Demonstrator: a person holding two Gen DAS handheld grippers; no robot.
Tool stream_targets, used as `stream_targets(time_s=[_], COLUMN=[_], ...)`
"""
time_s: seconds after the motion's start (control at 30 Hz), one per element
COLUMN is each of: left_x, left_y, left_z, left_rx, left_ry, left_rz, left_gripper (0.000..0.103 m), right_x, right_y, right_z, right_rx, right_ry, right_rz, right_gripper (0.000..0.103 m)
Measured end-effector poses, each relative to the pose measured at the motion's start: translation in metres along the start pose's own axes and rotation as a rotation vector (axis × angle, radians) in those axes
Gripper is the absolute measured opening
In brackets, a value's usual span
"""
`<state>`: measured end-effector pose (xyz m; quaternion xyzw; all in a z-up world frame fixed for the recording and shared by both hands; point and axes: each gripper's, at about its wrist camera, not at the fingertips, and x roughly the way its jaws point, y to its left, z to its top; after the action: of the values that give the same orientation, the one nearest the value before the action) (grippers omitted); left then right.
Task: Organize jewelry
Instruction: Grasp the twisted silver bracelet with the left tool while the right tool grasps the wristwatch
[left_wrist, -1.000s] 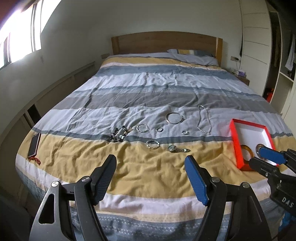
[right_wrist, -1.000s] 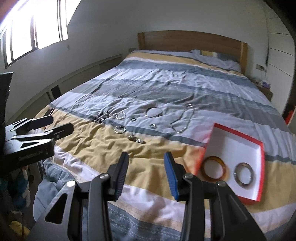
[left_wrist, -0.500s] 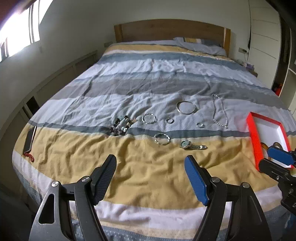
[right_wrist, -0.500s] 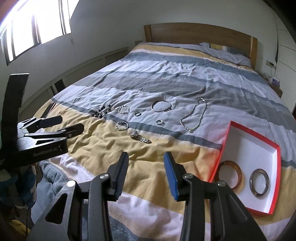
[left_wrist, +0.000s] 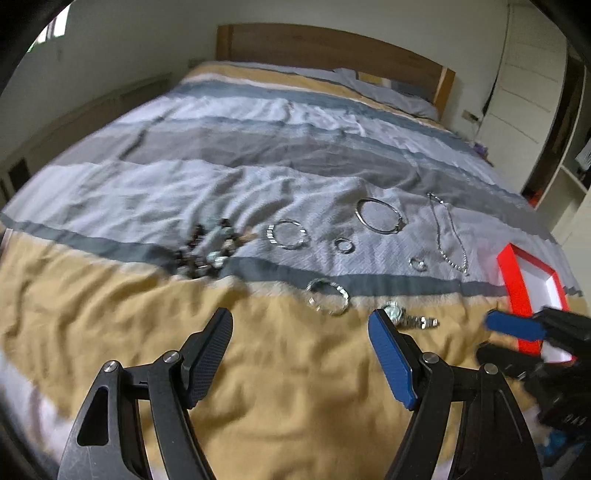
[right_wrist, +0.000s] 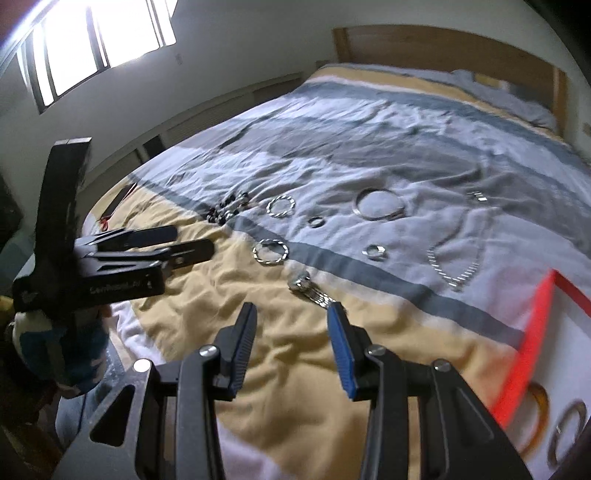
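Jewelry lies spread on the striped bedspread: a silver watch (left_wrist: 406, 317) (right_wrist: 310, 288), a twisted bangle (left_wrist: 328, 296) (right_wrist: 270, 252), a second twisted bangle (left_wrist: 288, 233), a large hoop (left_wrist: 378, 215), small rings (left_wrist: 344, 245), a chain necklace (left_wrist: 448, 236) (right_wrist: 458, 258) and a dark bead bracelet (left_wrist: 207, 245). A red-rimmed white box (left_wrist: 517, 284) (right_wrist: 532, 347) at the right holds an amber bangle (right_wrist: 539, 406) and a metal bangle (right_wrist: 569, 424). My left gripper (left_wrist: 300, 341) is open and empty, just short of the watch. My right gripper (right_wrist: 291, 332) is open and empty, close before the watch.
A phone with a red cord (right_wrist: 118, 199) lies at the bed's left edge. The wooden headboard (left_wrist: 332, 48) and pillows are at the far end. A wardrobe (left_wrist: 528, 92) stands to the right, a window (right_wrist: 99, 40) to the left.
Both grippers have moved forward and lower over the bed toward the jewelry; the watch and bangles now lie much closer. Both grippers stay open.
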<state>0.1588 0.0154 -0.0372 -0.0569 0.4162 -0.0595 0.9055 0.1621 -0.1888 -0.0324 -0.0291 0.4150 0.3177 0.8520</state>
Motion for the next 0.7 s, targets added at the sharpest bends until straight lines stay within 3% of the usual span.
stream_targets(time_s=[0.13,0.37,0.47,0.6,0.7], left_x=[0.037,0.081,0.087,0.089,0.086], left_y=[-0.003,-0.001,-0.004,-0.008,-0.001], left_z=[0.017,0.021,0.019,0.02,0.025], left_rx=[0.024,0.038,0.067,0.094,0.056], left_ry=[0.058,0.199,0.225,0.243,0.252], left_rz=[-0.015,0.0,0.029,0.042,0.028], left_gripper=[0.07,0.046,0.037,0.013,0.007], right_x=[0.025,0.038,0.045,0.056,0.064], right_y=[-0.009,-0.025,-0.028,-0.026,-0.023], right_z=[0.008,0.012,0.014,0.019,0.025], right_rx=[-0.02,0.024,0.032,0.026,0.004], right_ry=[0.045,0.102,0.125,0.144,0.148], right_rz=[0.024,0.048,0.057,0.075,0.086], right_gripper=[0.038,0.038,0.038,0.038,0.038])
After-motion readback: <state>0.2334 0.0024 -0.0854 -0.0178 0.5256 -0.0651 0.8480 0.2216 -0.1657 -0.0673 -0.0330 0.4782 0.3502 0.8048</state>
